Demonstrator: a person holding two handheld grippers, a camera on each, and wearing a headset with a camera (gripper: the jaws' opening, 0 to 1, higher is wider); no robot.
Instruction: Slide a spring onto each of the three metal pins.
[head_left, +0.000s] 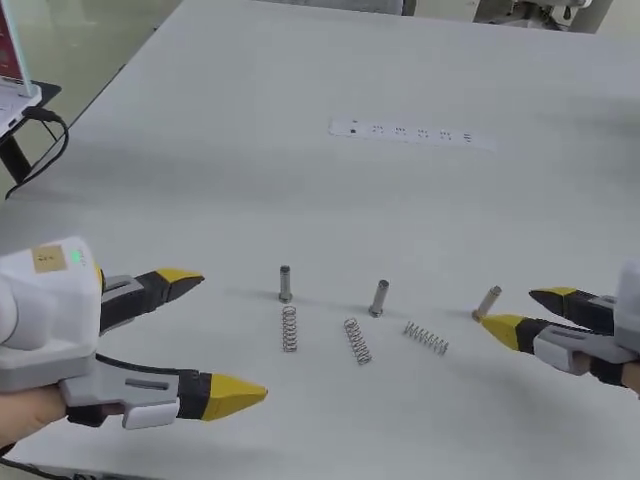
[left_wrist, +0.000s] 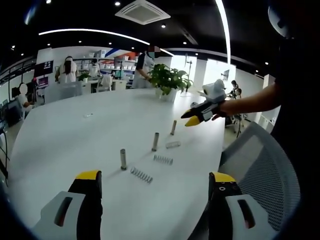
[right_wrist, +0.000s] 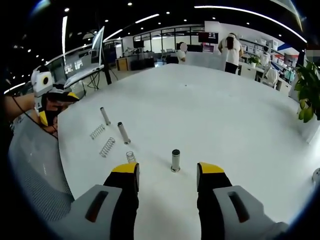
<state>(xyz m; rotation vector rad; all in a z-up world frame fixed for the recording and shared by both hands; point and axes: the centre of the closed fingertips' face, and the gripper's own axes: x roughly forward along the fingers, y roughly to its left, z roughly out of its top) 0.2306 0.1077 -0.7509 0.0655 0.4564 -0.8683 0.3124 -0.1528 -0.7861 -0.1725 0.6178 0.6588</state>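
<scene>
While the three springs (head_left: 357, 341) lie flat just below the row of pins (head_left: 379, 297) at lower centre, none is threaded yet. The left gripper (head_left: 222, 335) and right gripper (head_left: 520, 310) hover spread wide, empty. Next, I reckon, one spring needs pinching and lifting.
</scene>
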